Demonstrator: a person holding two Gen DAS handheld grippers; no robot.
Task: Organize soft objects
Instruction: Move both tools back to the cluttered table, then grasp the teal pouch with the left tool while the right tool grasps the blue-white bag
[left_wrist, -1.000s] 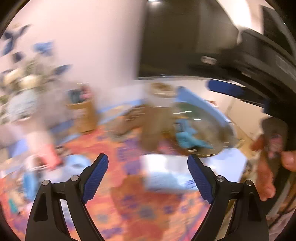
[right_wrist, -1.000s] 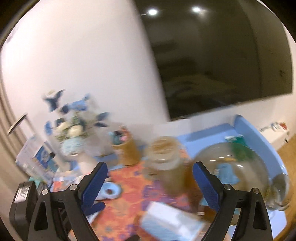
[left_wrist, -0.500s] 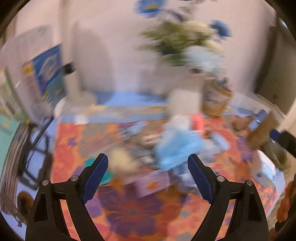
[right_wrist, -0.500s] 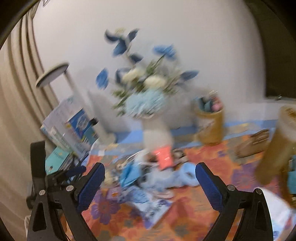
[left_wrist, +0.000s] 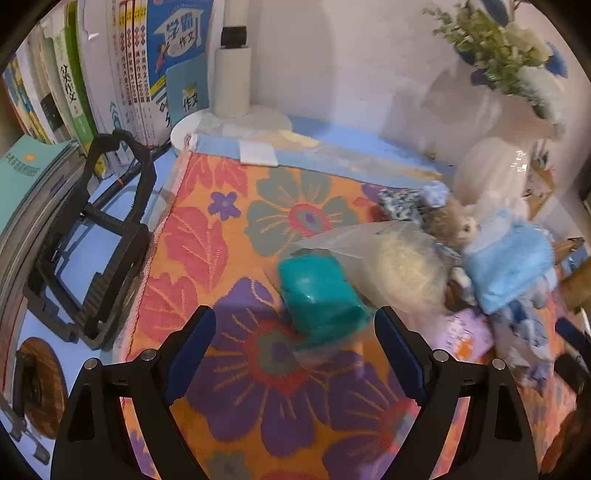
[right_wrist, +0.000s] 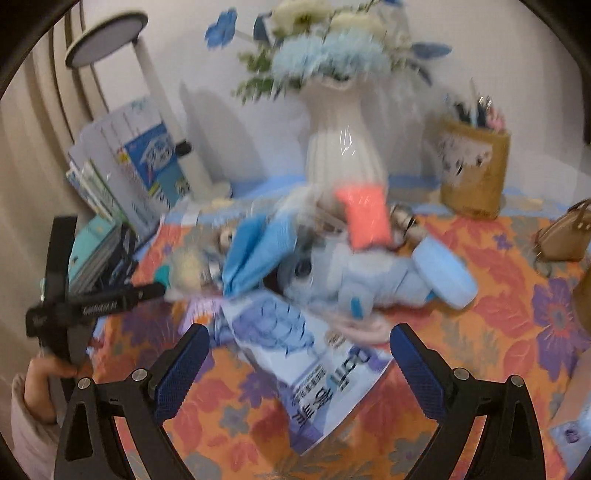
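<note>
A pile of soft things lies on a floral cloth. In the left wrist view a teal bundle in clear plastic sits just ahead of my open left gripper, beside a cream fluffy item and a doll in a blue dress. In the right wrist view my right gripper stands open over a white and purple printed pack. Beyond it lie a light blue plush toy, a blue cloth and a coral pouch. Nothing is between either pair of fingers.
A white vase of blue flowers stands behind the pile, with a brown pen holder to its right and a tan handbag further right. Books and a black stand line the left side. A person's hand holds the other gripper.
Both views have swung left and down from the dark screen and bowl to the soft pile. The teal bundle now lies close ahead of my left gripper. Both grippers stay open.
</note>
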